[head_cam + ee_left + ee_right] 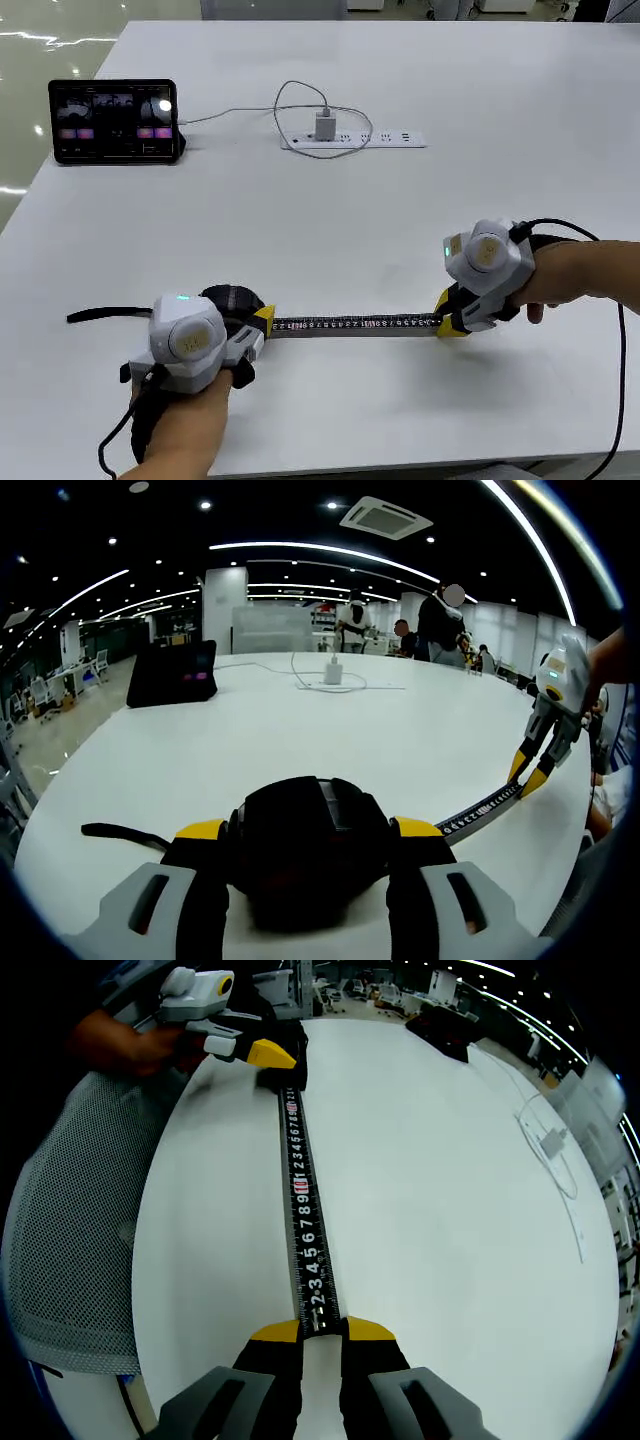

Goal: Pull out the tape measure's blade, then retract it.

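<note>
At the far left of the white table (480, 200) one dark tablet (115, 120) stands propped, well apart from the work. Nearer the front edge, one black strap (105, 314) trails leftward from the tape measure case (232, 298). The left gripper (308, 832) is clenched around that round black case, one yellow-tipped jaw on either side, and pins it down on the tabletop. This looks meant to anchor the body so that the pull draws out tape rather than dragging the whole tool. Toward the back, in the middle, lie one white power strip (355, 139) and one charger (326, 126) plugged into it, with its cable looped beside it, clear of the action. From the case the single blade (355, 323) runs flat along the table to the right, its numbers facing up. The right gripper (322, 1332) grasps the blade's free end, jaws pinched tight on it, presumably to keep the tape straight and under control. In all there are one tape measure and two grippers, and the pull-out seems well along.
</note>
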Demonstrator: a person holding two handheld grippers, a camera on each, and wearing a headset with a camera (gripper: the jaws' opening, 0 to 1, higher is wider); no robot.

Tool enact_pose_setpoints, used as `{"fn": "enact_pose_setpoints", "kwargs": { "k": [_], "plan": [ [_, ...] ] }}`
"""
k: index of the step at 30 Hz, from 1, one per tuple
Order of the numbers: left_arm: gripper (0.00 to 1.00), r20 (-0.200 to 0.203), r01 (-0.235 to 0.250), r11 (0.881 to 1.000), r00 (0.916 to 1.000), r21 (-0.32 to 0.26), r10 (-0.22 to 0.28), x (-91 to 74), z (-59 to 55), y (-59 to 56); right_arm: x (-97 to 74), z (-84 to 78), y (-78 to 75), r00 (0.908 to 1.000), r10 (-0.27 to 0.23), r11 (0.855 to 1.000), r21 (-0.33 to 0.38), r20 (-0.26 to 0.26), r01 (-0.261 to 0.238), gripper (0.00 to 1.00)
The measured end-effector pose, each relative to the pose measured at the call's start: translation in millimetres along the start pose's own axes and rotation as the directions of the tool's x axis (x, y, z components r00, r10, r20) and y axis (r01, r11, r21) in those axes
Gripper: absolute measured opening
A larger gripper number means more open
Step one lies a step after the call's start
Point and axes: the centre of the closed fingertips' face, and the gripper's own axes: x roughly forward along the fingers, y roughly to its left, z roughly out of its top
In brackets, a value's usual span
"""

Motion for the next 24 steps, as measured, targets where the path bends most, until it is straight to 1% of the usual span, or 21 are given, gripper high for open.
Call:
{"fn": "enact_pose_setpoints", "kwargs": {
  "k": [5, 12, 15, 16, 18, 20, 24],
  "plan": [
    [0.60, 0.003, 0.004, 1.000, 1.0000, 0.005, -0.004, 0.1, -0.3, 0.0, 0.0, 0.7, 0.6, 0.9999, 0.001, 1.000, -0.020, -0.014, -0.001, 0.10],
    [0.60, 0.007, 0.006, 1.000, 1.0000, 0.014, -0.006, 0.9, -0.4, -0.1, 0.0, 1.4, 0.1, 0.9998, -0.006, 1.000, -0.015, -0.019, 0.006, 0.11],
    [0.60, 0.006, 0.007, 1.000, 1.0000, 0.015, -0.008, 1.2, -0.4, -0.3, 0.2, 1.8, -0.4, 0.9998, -0.008, 1.000, 0.002, -0.019, 0.008, 0.11],
    [0.60, 0.006, 0.008, 1.000, 1.0000, 0.016, -0.008, 1.2, -0.5, -0.5, 0.2, 2.0, -1.0, 0.9999, -0.009, 1.000, 0.028, -0.010, 0.009, 0.11],
    [0.60, 0.005, 0.008, 1.000, 1.0000, 0.015, -0.008, 1.7, -0.7, -0.7, 0.3, 2.5, -2.0, 1.0000, -0.007, 0.999, 0.048, 0.000, 0.007, 0.11],
    [0.60, 0.004, 0.009, 1.000, 1.0000, 0.016, -0.009, 1.7, -0.8, -1.0, 1.1, 2.6, -1.0, 0.9999, -0.010, 0.999, 0.038, -0.001, 0.010, 0.11],
    [0.60, 0.003, 0.009, 1.000, 1.0000, 0.018, -0.009, 2.1, -1.1, -1.2, 2.0, 4.4, -0.4, 0.9997, -0.017, 0.999, 0.044, -0.016, 0.018, 0.11]
  ]
}}
